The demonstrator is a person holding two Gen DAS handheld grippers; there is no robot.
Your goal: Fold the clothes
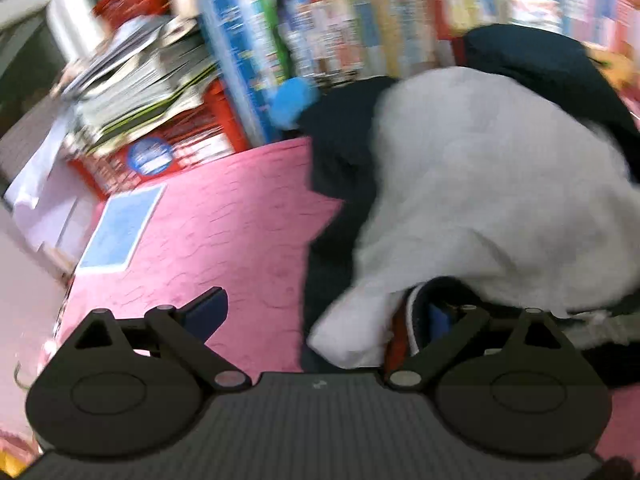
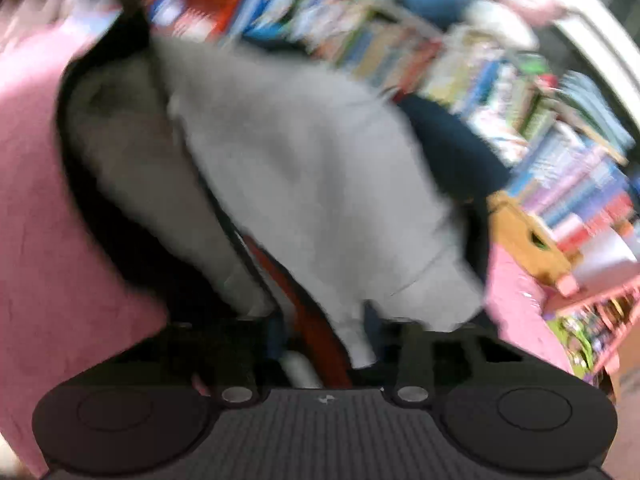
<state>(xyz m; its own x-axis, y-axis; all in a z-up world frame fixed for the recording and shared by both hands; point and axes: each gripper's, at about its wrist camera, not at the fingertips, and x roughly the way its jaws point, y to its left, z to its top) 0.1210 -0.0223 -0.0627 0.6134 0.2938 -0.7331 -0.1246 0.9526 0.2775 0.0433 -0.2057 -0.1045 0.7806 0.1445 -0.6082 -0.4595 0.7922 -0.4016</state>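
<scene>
A jacket point(image 1: 480, 184) with a pale grey fleecy inside and a navy outside lies bunched on a pink cover point(image 1: 224, 232). My left gripper point(image 1: 326, 300) is open, its jaws wide apart. Its left finger point(image 1: 208, 312) with a blue pad stands bare over the cover, while the jacket's red and white trimmed edge drapes over the right finger. In the right wrist view the jacket point(image 2: 300, 168) fills the middle. My right gripper point(image 2: 320, 328) is shut on the jacket's trimmed edge, which runs down between the close-set jaws. Both views are blurred.
Rows of books point(image 1: 340, 28) and a slanting pile of magazines point(image 1: 140, 80) stand behind the cover. A blue and white booklet point(image 1: 120, 228) lies on it at left. A yellow wooden toy point(image 2: 528, 240) and more books point(image 2: 560, 168) sit at right.
</scene>
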